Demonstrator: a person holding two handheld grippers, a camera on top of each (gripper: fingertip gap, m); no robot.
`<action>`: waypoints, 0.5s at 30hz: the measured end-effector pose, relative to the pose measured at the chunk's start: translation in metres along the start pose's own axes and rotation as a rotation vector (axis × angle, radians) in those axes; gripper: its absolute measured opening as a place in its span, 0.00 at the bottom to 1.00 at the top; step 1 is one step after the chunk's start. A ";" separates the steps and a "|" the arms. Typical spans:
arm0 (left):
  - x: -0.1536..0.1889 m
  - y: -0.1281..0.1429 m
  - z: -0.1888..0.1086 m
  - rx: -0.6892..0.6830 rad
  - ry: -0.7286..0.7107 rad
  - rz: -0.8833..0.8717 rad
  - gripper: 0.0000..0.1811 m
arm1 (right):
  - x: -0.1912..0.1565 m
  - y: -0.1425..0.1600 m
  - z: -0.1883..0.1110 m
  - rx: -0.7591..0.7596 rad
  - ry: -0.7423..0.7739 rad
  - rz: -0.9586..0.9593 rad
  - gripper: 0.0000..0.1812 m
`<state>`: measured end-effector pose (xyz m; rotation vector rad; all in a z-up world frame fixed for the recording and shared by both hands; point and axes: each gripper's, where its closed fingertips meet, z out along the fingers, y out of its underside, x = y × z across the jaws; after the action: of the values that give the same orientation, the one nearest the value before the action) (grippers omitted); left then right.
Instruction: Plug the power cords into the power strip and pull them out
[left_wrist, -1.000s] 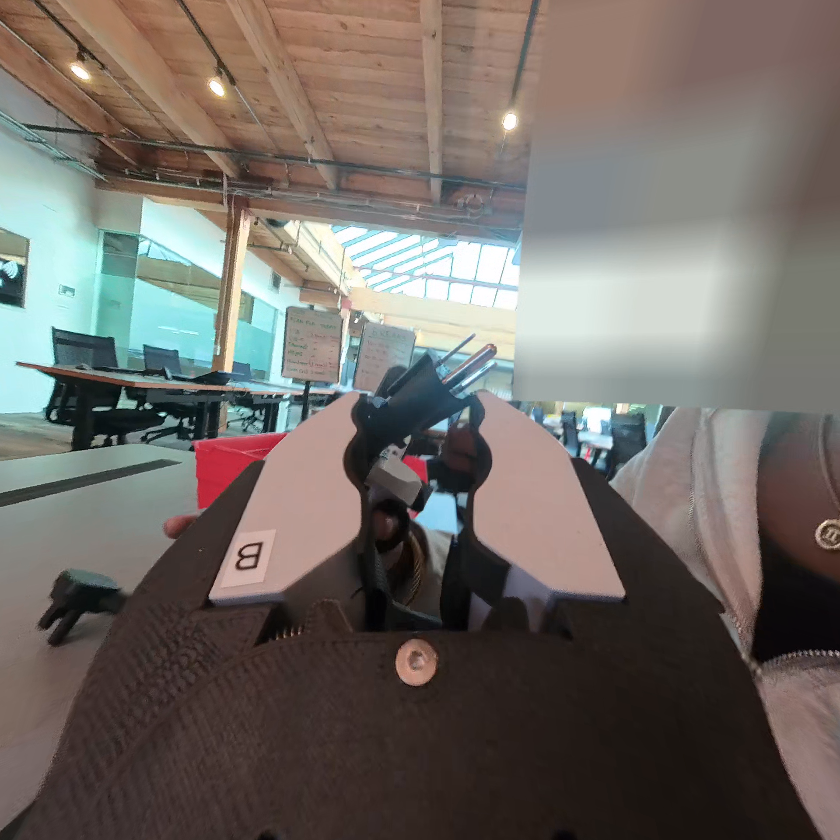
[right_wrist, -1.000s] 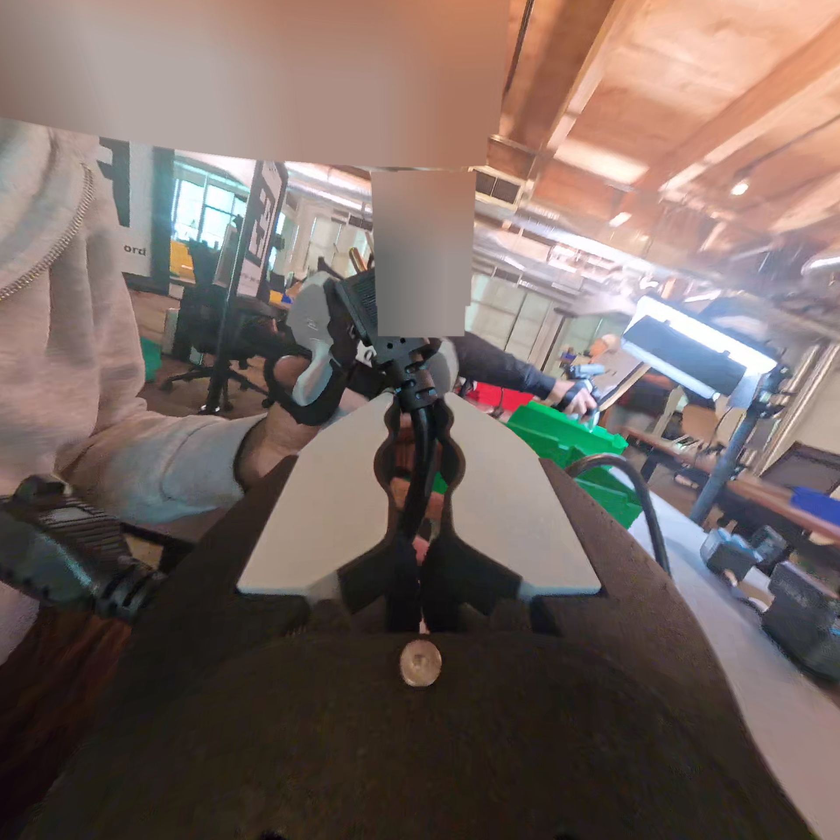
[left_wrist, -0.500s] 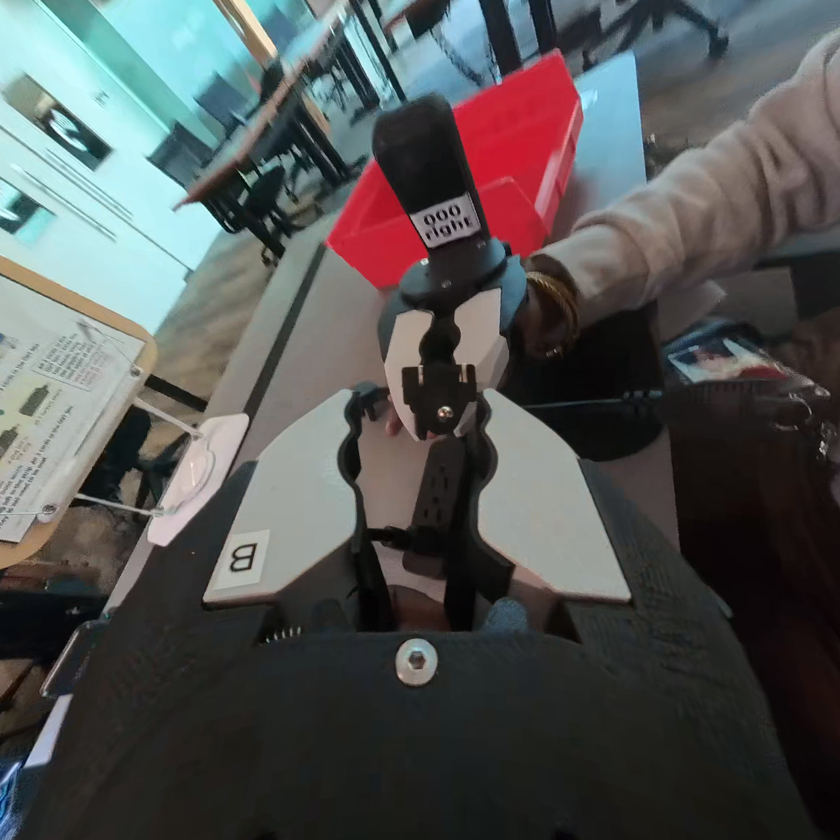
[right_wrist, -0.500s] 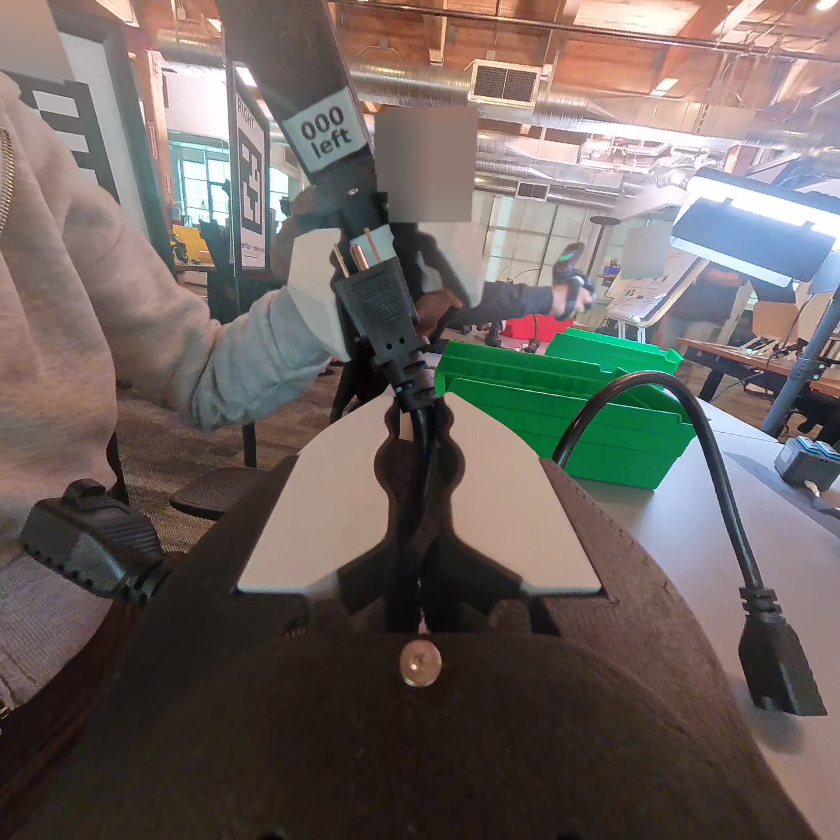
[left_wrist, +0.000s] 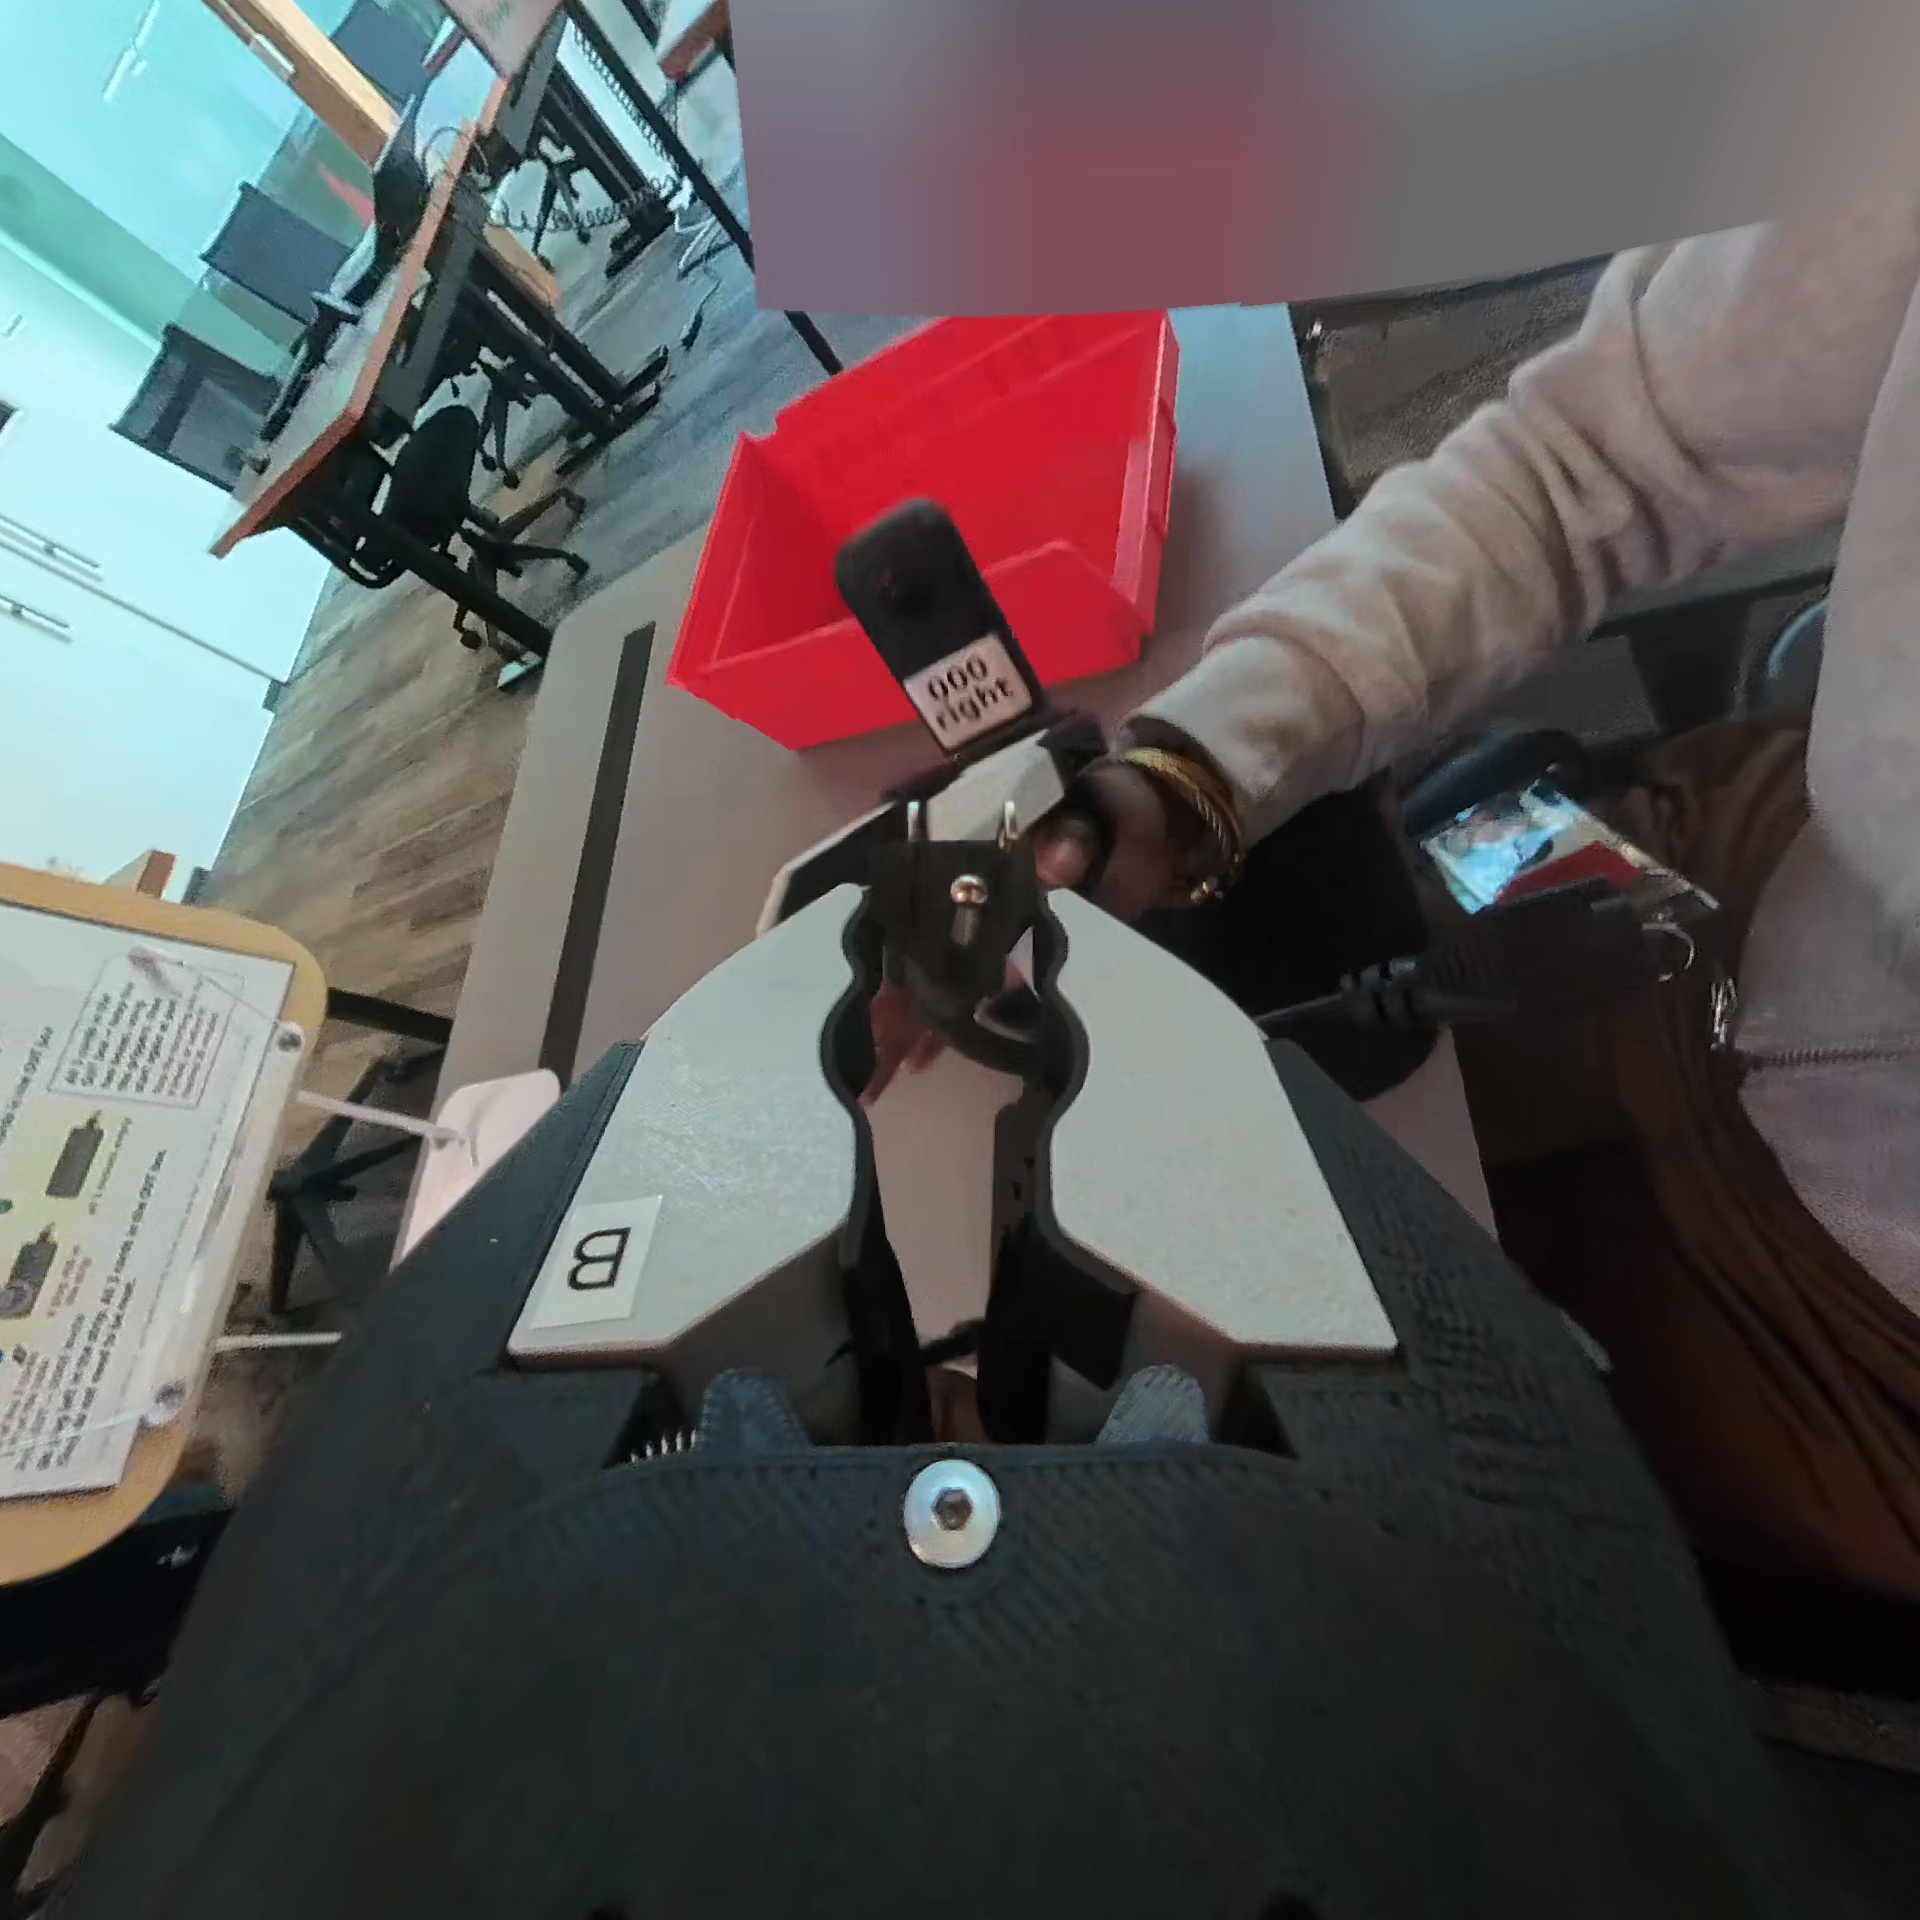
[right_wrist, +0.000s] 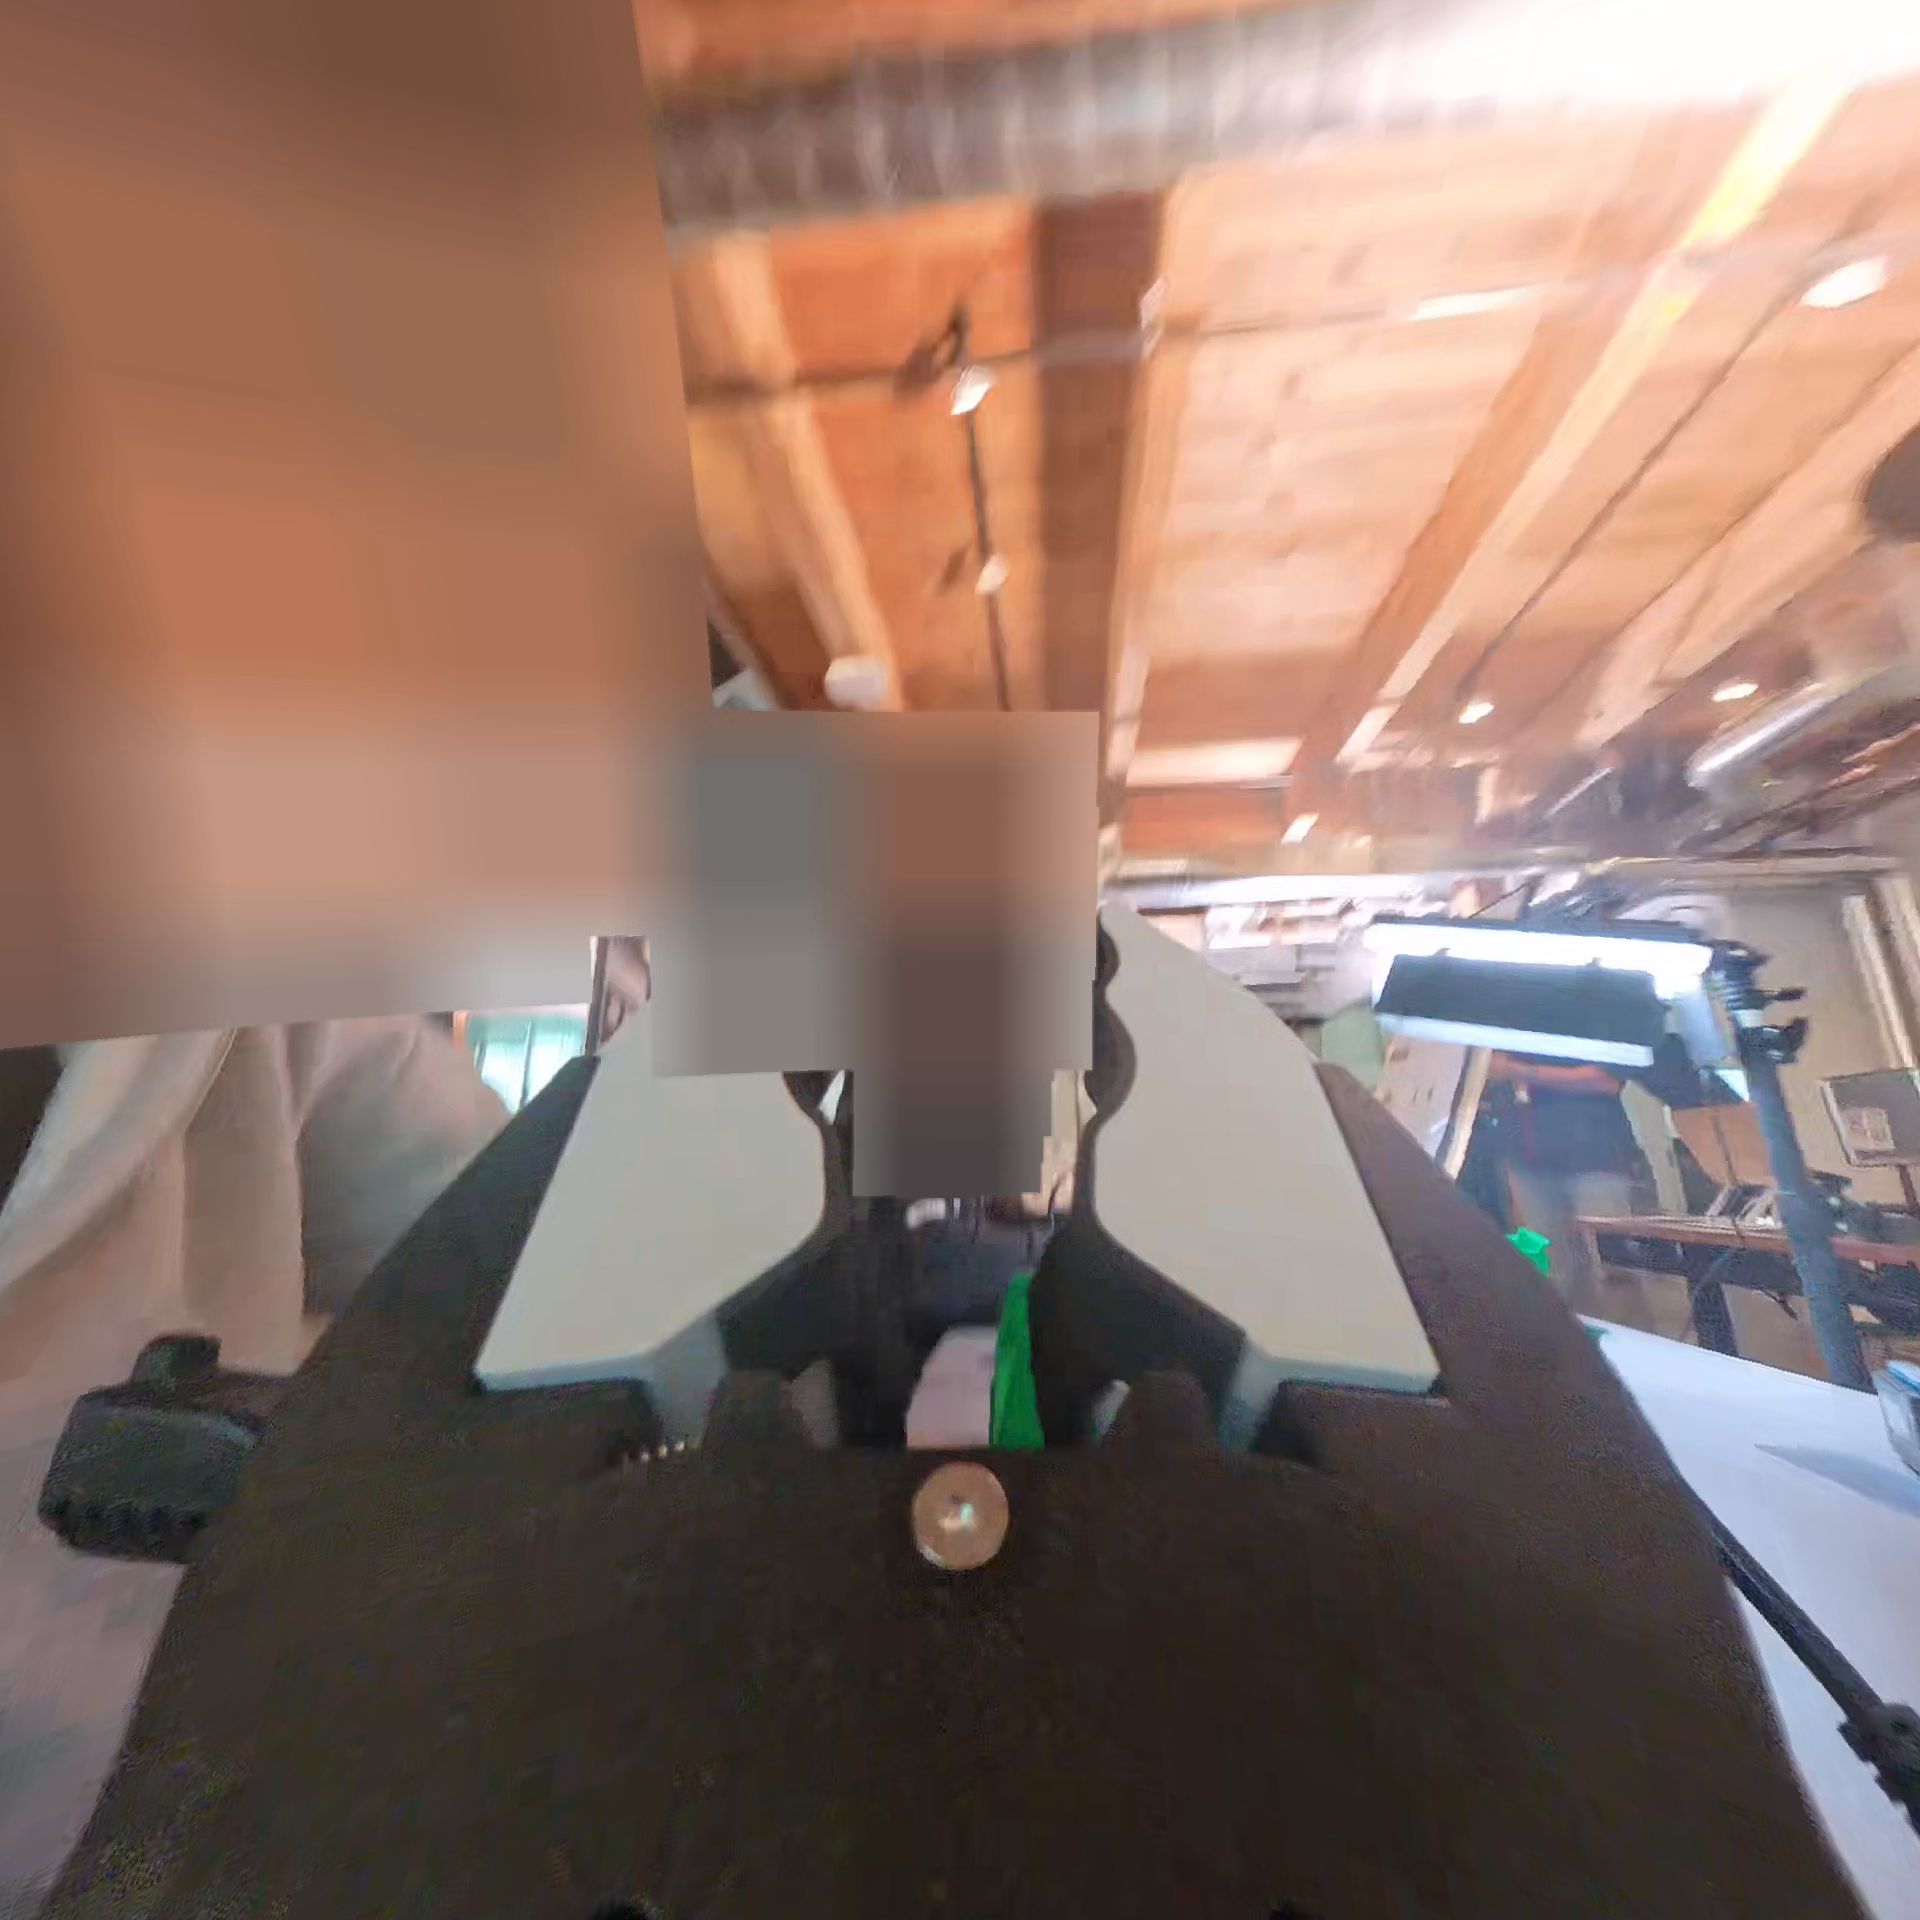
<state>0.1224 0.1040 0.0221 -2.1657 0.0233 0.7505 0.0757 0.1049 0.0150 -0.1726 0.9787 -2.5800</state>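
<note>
I am pinching a black plug (left_wrist: 961, 940) at the tips of my left gripper (left_wrist: 958, 971), prongs pointing away, above the grey table (left_wrist: 727, 821) near a red bin (left_wrist: 935, 520). My right gripper (right_wrist: 961, 1143) is gaping apart, its tips partly masked.
</note>
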 end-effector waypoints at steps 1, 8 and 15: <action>-0.005 -0.010 -0.001 0.014 0.009 0.003 0.15 | 0.012 -0.008 -0.005 0.048 0.060 0.038 0.26; -0.028 -0.097 0.002 0.247 0.039 -0.027 0.15 | 0.020 0.014 -0.002 -0.059 0.118 -0.070 0.35; -0.034 -0.083 0.045 0.550 -0.122 -0.229 0.15 | -0.042 -0.068 -0.007 0.291 -0.101 -0.245 0.32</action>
<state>0.0936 0.1837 0.0764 -1.5673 -0.0726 0.6502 0.0924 0.1724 0.0553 -0.3591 0.5670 -2.8669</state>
